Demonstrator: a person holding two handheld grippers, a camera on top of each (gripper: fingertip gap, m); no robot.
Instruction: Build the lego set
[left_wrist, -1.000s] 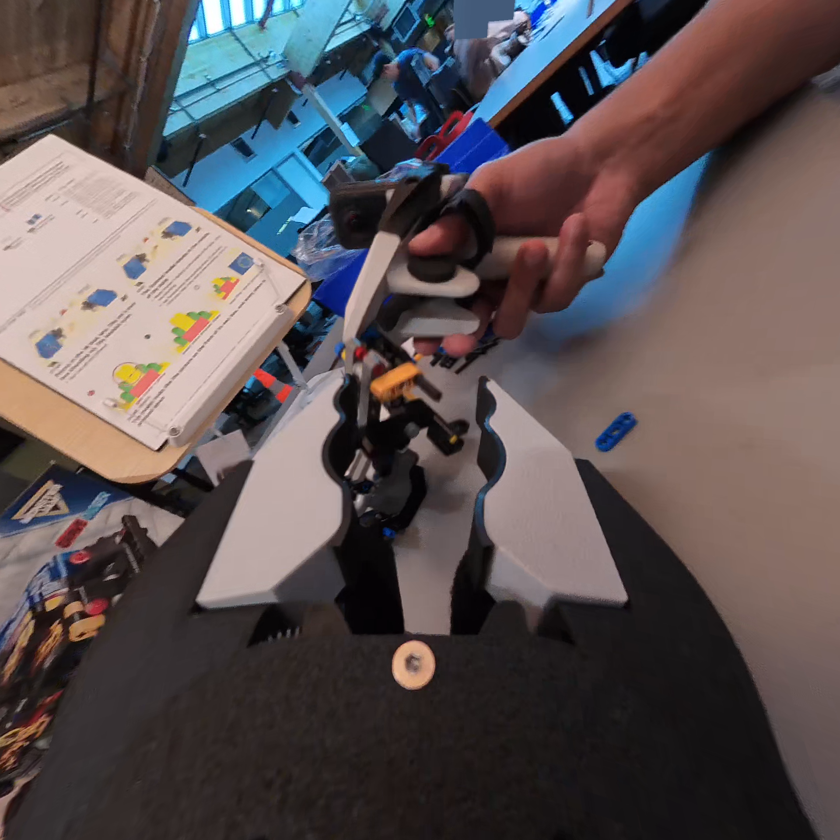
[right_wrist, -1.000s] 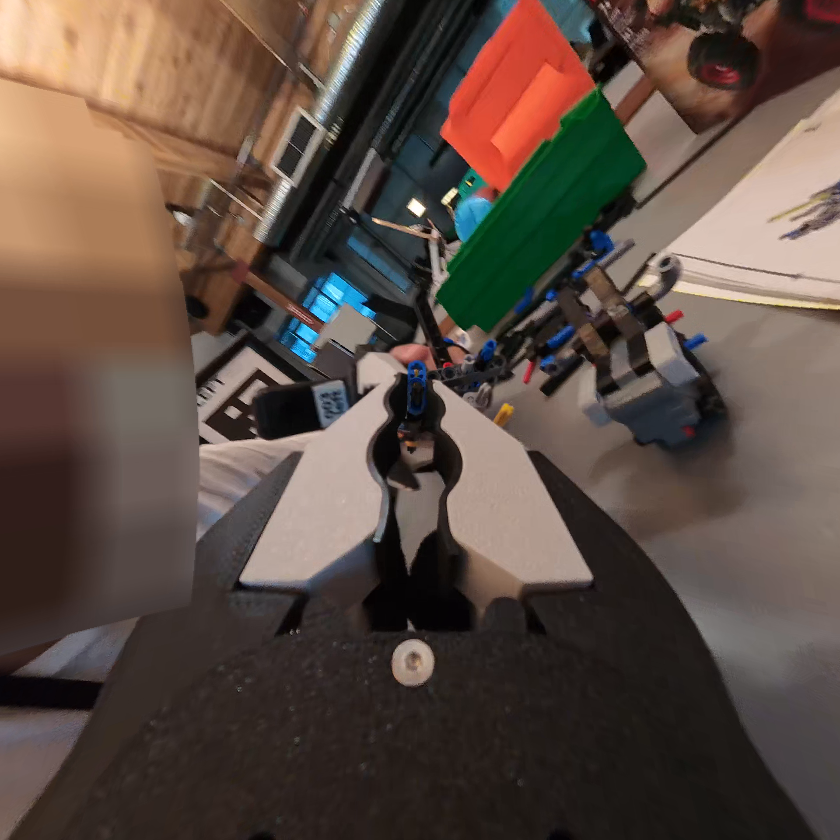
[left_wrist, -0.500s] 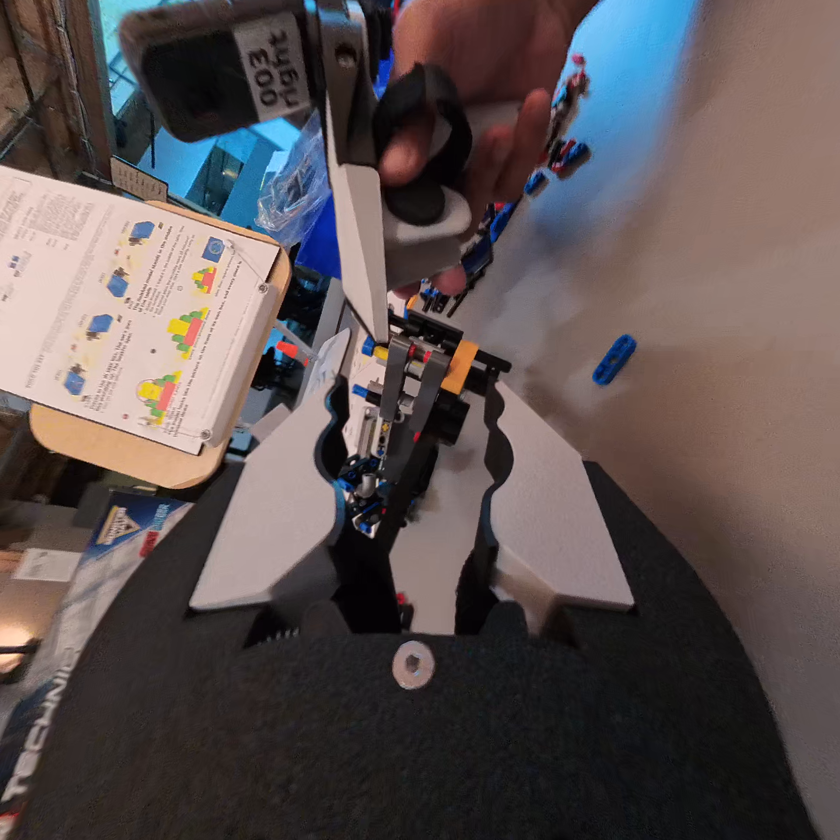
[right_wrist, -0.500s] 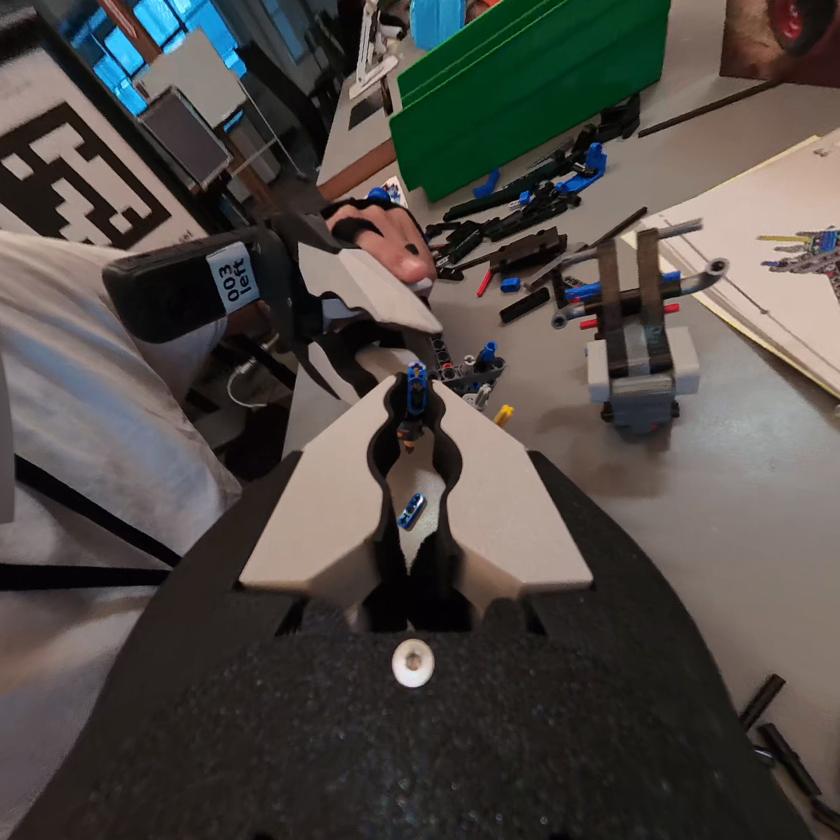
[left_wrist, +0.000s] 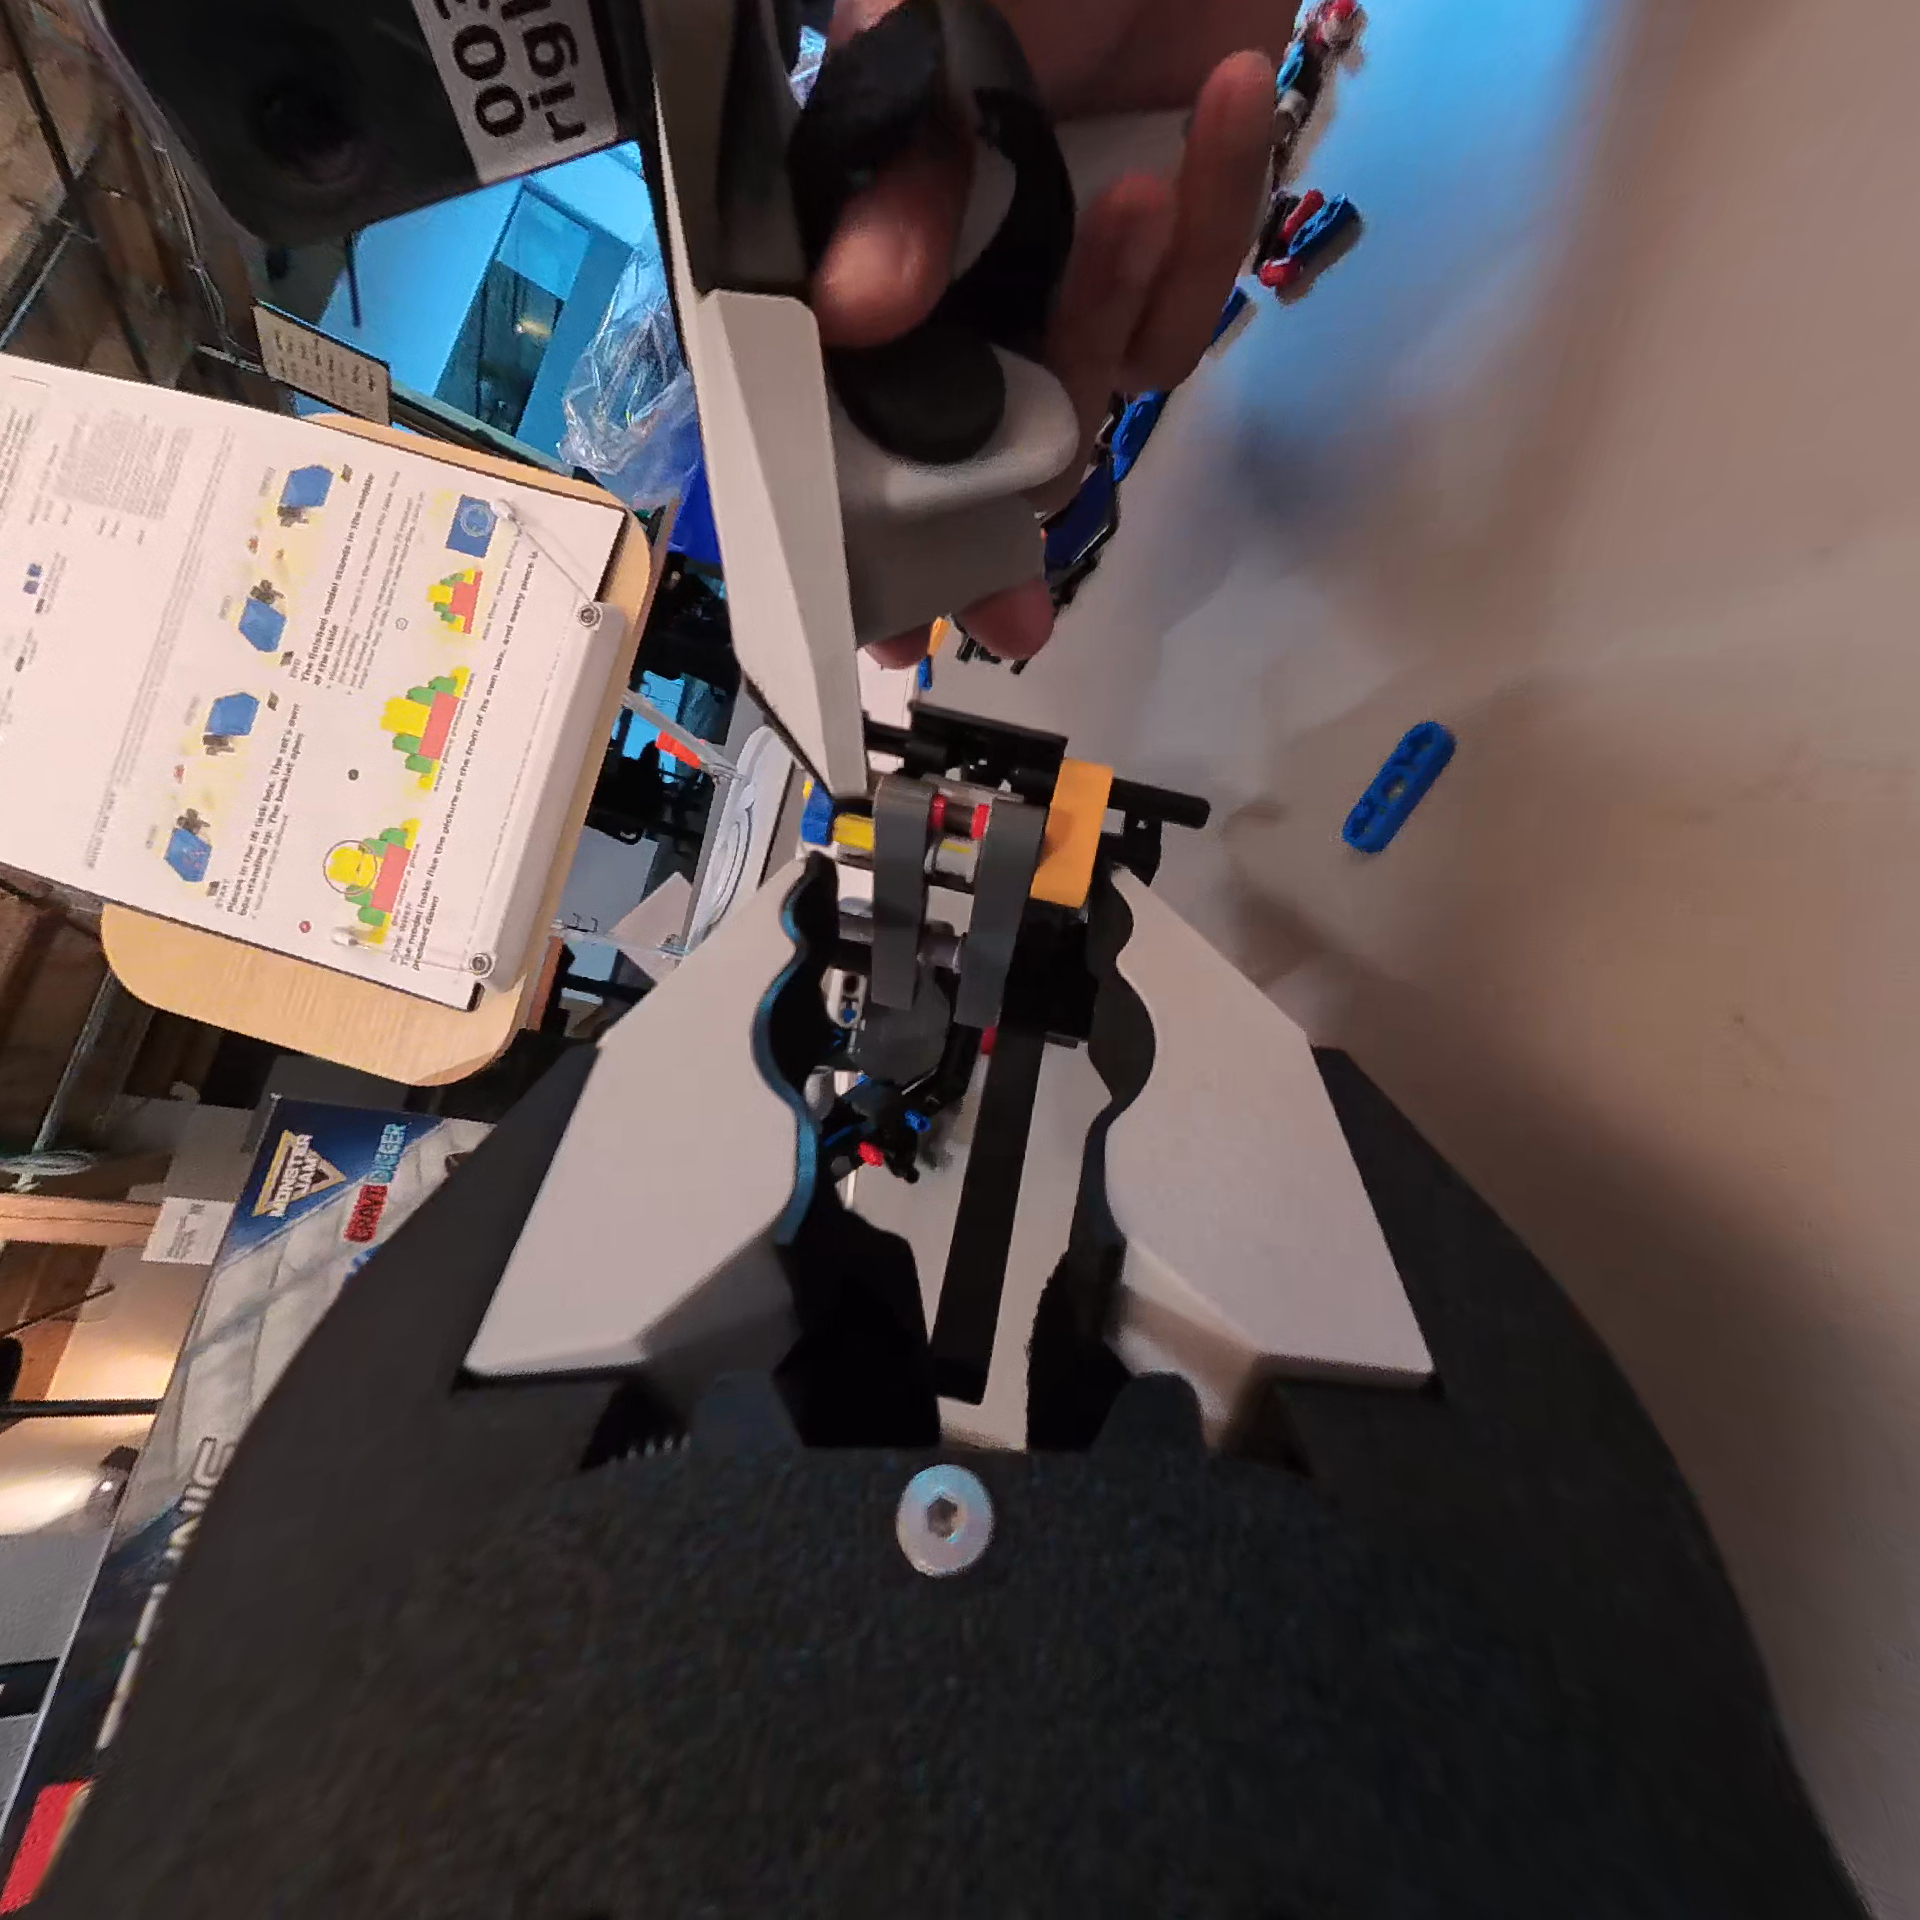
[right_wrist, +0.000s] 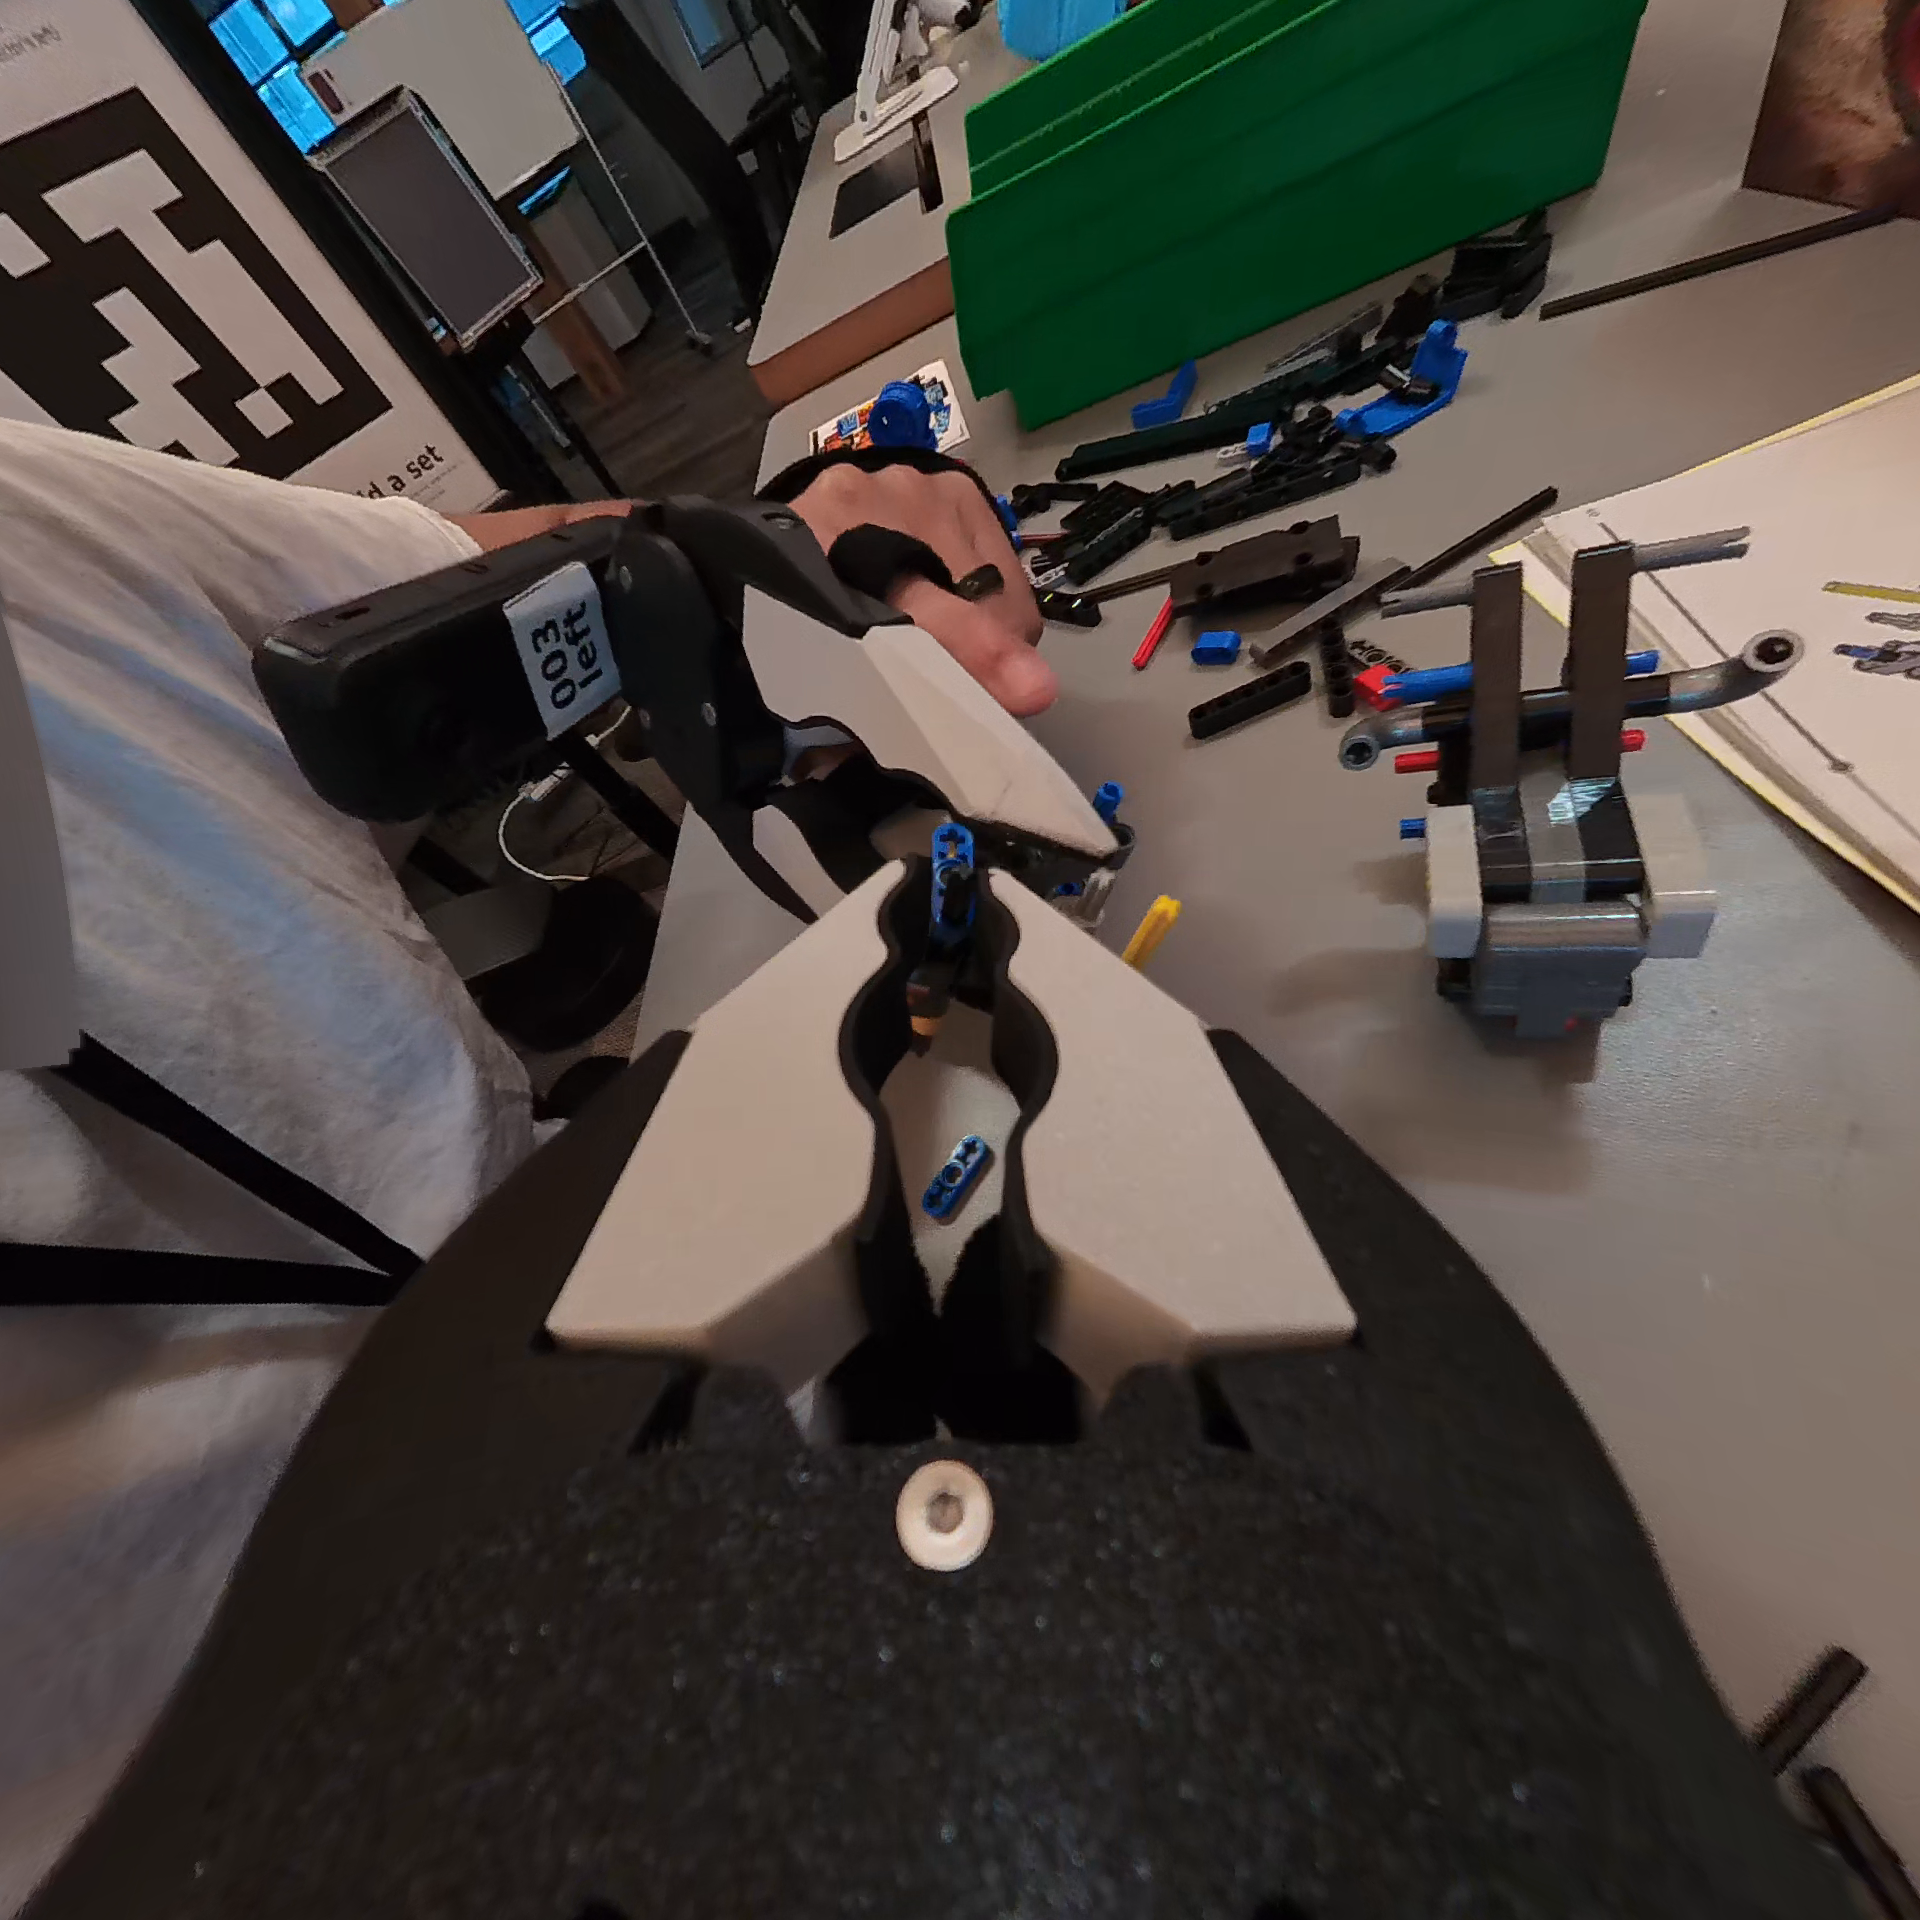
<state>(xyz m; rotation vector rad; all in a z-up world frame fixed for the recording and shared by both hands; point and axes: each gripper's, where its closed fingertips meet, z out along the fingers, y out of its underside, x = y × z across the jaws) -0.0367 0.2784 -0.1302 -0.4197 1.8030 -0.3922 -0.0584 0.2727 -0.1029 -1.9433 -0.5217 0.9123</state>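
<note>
Clearly mid-build: the left gripper (left_wrist: 961, 914) pinches a partly built assembly (left_wrist: 966, 862) off the table (right_wrist: 1455, 1195), while the right gripper (right_wrist: 951, 883) is pressed together on a small blue pin piece (right_wrist: 951, 883), tip right at the assembly's end. Plenty left: loose parts (right_wrist: 1247, 499) lie scattered by the green bins (right_wrist: 1299, 187), a second sub-build (right_wrist: 1548, 862) stands apart, and a stray blue beam (right_wrist: 956, 1174) lies below. Instruction sheets (left_wrist: 291, 675) nearby; nothing blocks the join.

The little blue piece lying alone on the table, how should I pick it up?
Pinch the little blue piece across its narrow middle, coming straight down. It lies flat on the table, so only its long thin sides offer a hold. The right tool already holds something.
</note>
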